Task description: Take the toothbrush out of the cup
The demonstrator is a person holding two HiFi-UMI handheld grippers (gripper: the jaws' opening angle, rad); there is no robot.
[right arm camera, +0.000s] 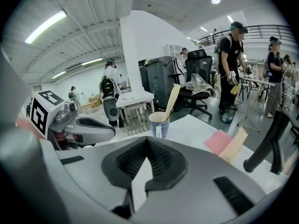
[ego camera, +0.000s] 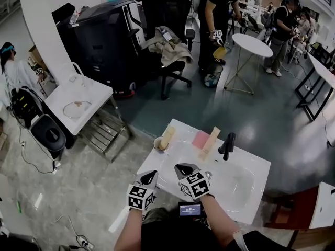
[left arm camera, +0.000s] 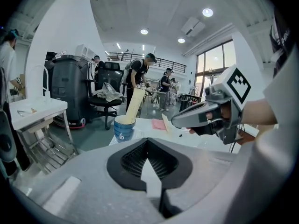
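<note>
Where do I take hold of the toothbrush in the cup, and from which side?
Grip the toothbrush high on its free stretch, above the cup rim. It leans rightward out of the cup, so that part stands clear. I would come from the near side with the right gripper, opened first since it is shut, and lift along the lean.

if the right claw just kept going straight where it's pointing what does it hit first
Most likely the cup holding the toothbrush, almost dead ahead of the right claw; depth is unclear, so the sink rim might come first.
</note>
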